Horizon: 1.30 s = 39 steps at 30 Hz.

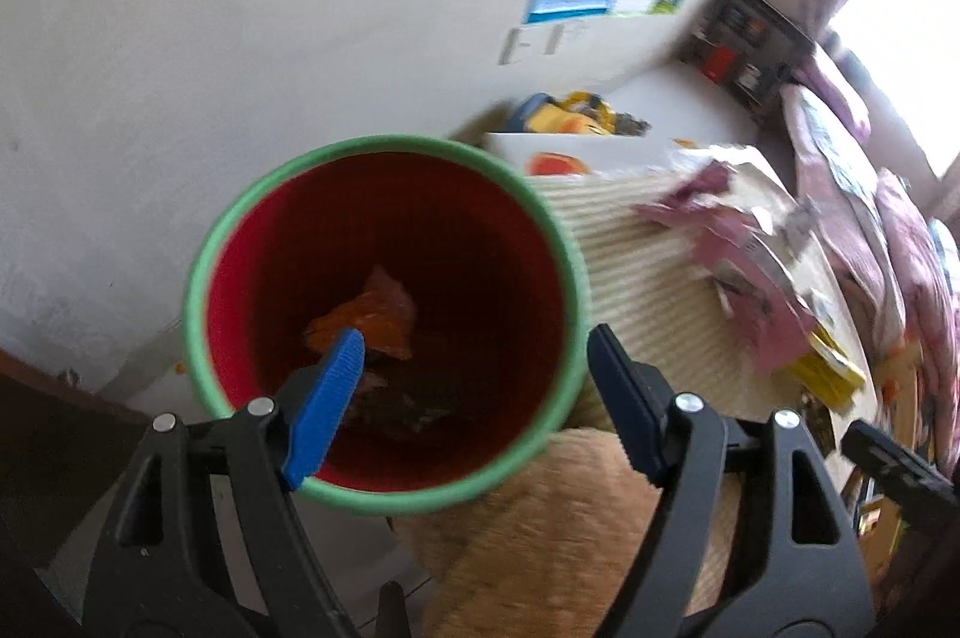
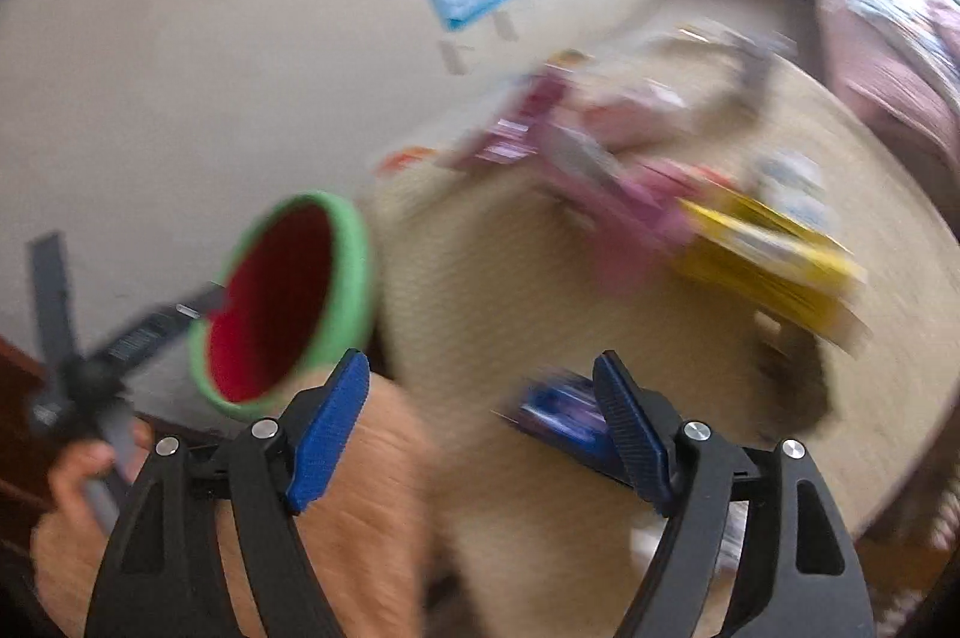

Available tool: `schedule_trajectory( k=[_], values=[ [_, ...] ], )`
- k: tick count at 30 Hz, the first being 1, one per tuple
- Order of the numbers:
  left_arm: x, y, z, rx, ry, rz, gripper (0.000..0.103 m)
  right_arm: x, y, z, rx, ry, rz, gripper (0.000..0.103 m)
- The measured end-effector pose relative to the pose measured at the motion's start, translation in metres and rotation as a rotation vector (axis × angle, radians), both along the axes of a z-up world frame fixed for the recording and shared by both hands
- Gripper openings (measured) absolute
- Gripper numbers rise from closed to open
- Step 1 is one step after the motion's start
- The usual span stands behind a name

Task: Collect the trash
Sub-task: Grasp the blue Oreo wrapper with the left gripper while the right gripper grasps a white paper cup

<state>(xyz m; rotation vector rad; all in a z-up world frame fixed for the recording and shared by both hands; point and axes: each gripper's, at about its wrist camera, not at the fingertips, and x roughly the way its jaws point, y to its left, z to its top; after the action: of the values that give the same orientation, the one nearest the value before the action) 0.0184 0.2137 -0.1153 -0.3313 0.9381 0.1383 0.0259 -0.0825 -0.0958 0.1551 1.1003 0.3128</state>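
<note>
1. 1 round bin (image 1: 384,320), red mesh inside, smooth green rim, stands beside the ribbed cream table (image 1: 648,278); 1 crumpled orange wrapper (image 1: 366,320) lies inside.
2. Pink wrappers (image 1: 744,272) and a yellow packet (image 2: 774,266) litter the table.
3. Left tool (image 1: 474,368) gapes empty above the bin; right tool (image 2: 480,398) gapes empty too.
</note>
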Motion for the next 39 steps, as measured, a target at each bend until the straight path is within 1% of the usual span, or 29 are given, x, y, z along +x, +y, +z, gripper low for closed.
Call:
schedule_trajectory(
  k=[2,4,7,9,10,12,13,15,16,19,20,24,27,28,29,30,31,32,35,39],
  values=[
    [0.002,-0.019,0.003,0.007,-0.001,-0.045,0.074,-0.011,-0.031,-0.012,-0.025,0.040,-0.054,0.082],
    [0.004,-0.036,0.004,0.010,0.004,-0.084,0.074,-0.023,-0.056,-0.024,-0.026,0.082,-0.095,0.082],
    [0.007,-0.068,0.005,0.017,0.010,-0.166,0.074,-0.038,-0.080,-0.041,0.005,0.141,-0.130,0.082],
    [0.007,-0.088,0.006,0.021,0.014,-0.213,0.077,-0.045,-0.085,-0.047,0.023,0.159,-0.139,0.082],
    [0.007,-0.097,0.005,0.018,0.017,-0.235,0.080,-0.046,-0.087,-0.051,0.027,0.165,-0.139,0.085],
    [0.008,-0.116,0.004,0.013,0.028,-0.275,0.081,-0.046,-0.087,-0.054,0.025,0.153,-0.132,0.092],
    [0.007,-0.122,0.003,0.015,0.032,-0.289,0.082,-0.045,-0.085,-0.055,0.020,0.142,-0.121,0.097],
    [0.005,-0.136,0.002,0.028,0.042,-0.322,0.084,-0.045,-0.079,-0.054,-0.029,0.109,-0.091,0.097],
    [0.004,-0.142,0.002,0.039,0.046,-0.339,0.085,-0.044,-0.073,-0.054,-0.086,0.088,-0.068,0.097],
    [0.003,-0.158,-0.001,0.067,0.055,-0.381,0.087,-0.044,-0.072,-0.057,-0.159,0.061,-0.064,0.097],
    [0.002,-0.162,-0.002,0.074,0.059,-0.392,0.087,-0.043,-0.073,-0.059,-0.163,0.056,-0.072,0.097],
    [0.003,-0.177,-0.011,0.110,0.090,-0.432,0.088,-0.038,-0.095,-0.066,-0.113,0.073,-0.130,0.097],
    [0.002,-0.186,-0.018,0.123,0.115,-0.455,0.088,-0.036,-0.121,-0.073,0.003,0.102,-0.207,0.095],
    [0.002,-0.190,-0.021,0.126,0.124,-0.465,0.088,-0.037,-0.127,-0.073,0.028,0.104,-0.223,0.087],
    [0.002,-0.193,-0.024,0.125,0.132,-0.475,0.088,-0.038,-0.133,-0.074,0.063,0.107,-0.238,0.073],
    [0.002,-0.196,-0.027,0.121,0.141,-0.481,0.088,-0.039,-0.137,-0.074,0.077,0.110,-0.249,0.063],
    [0.003,-0.198,-0.029,0.118,0.148,-0.484,0.088,-0.040,-0.143,-0.074,0.095,0.110,-0.265,0.047],
    [0.004,-0.202,-0.032,0.112,0.157,-0.486,0.088,-0.042,-0.146,-0.073,0.107,0.105,-0.274,0.040],
    [0.007,-0.210,-0.040,0.086,0.178,-0.489,0.088,-0.045,-0.153,-0.064,0.132,0.060,-0.298,0.039],
    [0.016,-0.227,-0.055,0.092,0.215,-0.513,0.088,-0.048,-0.154,-0.052,0.140,0.008,-0.298,0.039]
  ],
)
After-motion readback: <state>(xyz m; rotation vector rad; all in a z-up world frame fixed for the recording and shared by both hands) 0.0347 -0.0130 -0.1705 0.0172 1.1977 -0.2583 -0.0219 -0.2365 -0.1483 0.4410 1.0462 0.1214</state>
